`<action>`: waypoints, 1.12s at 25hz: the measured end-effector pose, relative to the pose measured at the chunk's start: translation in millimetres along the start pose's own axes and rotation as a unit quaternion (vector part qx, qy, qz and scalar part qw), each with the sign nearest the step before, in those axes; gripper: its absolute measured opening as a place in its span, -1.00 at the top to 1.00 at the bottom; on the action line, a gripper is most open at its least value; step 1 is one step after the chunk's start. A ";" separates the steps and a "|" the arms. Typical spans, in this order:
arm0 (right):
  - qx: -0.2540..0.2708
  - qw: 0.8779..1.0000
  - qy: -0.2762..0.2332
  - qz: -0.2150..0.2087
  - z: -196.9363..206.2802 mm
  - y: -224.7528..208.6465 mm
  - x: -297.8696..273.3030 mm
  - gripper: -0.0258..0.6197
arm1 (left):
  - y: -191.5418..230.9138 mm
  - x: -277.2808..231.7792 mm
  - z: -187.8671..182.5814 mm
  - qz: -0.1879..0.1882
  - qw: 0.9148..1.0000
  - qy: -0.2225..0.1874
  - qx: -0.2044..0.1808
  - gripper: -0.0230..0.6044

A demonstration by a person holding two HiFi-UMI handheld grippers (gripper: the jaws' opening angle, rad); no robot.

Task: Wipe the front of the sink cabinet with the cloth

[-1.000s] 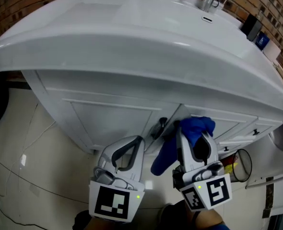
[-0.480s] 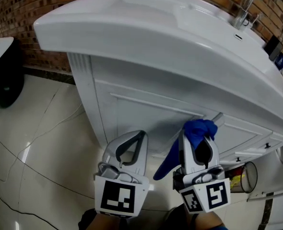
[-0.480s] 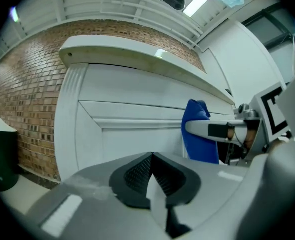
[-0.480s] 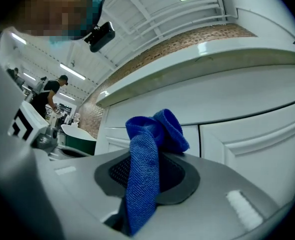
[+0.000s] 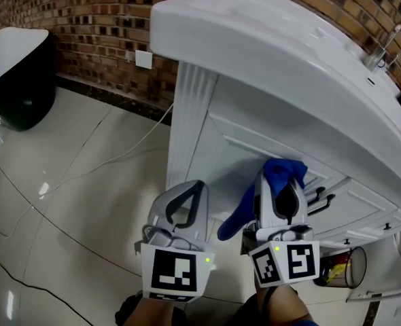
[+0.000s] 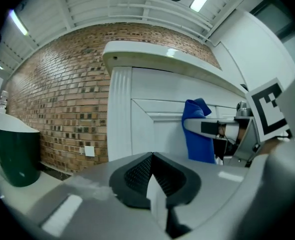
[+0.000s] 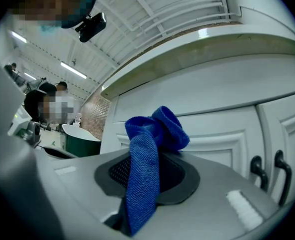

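Now, left gripper: your jaws are pressed together on nothing, idling just left of the right gripper.
Cloth: bunched at the right gripper's tips, tail hanging to its lower left, close against the cabinet front; contact unclear.
Right gripper: pinching the cloth.
Risk: drag along the cabinet front could pull the cloth from your pinch; the door handles to its right could snag the tail.
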State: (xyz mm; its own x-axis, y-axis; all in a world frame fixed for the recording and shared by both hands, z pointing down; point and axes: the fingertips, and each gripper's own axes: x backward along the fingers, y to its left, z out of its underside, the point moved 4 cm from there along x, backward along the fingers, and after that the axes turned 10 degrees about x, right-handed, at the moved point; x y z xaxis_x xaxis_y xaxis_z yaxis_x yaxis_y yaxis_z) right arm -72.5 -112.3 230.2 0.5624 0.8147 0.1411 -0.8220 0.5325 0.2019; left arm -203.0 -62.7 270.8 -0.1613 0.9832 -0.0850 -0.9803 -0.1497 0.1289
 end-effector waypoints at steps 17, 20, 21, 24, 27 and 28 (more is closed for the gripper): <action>0.005 0.989 0.009 -0.146 8.8 144.2 -77.6 0.61 | 93.8 52.3 14.4 -0.093 0.995 0.037 0.011 0.91; 0.003 0.988 0.016 -0.156 12.5 151.0 -78.2 0.61 | 95.8 55.9 12.3 -0.094 0.995 0.029 0.017 0.91; 0.002 0.987 0.015 -0.157 12.2 150.6 -76.1 0.61 | 94.7 56.4 11.2 -0.092 0.995 0.025 0.019 0.91; -0.003 0.988 0.006 -0.155 7.0 141.8 -64.2 0.61 | 85.5 52.6 6.9 -0.079 0.996 0.006 0.031 0.91; -0.008 0.988 -0.001 -0.154 -1.6 127.2 -43.8 0.61 | 68.5 44.4 4.0 -0.049 0.998 -0.001 0.030 0.91; -0.009 0.988 -0.003 -0.154 -4.4 120.1 -35.8 0.61 | 59.3 40.6 2.8 -0.037 0.999 -0.004 0.030 0.91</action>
State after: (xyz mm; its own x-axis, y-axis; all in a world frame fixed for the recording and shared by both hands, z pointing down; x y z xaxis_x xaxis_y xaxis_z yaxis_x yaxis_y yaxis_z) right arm -191.7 -76.5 245.2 0.7871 0.6116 0.0807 -0.6126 0.7596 0.2185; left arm -267.3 -31.4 277.8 -0.0880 0.9922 -0.0878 -0.9809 -0.0710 0.1809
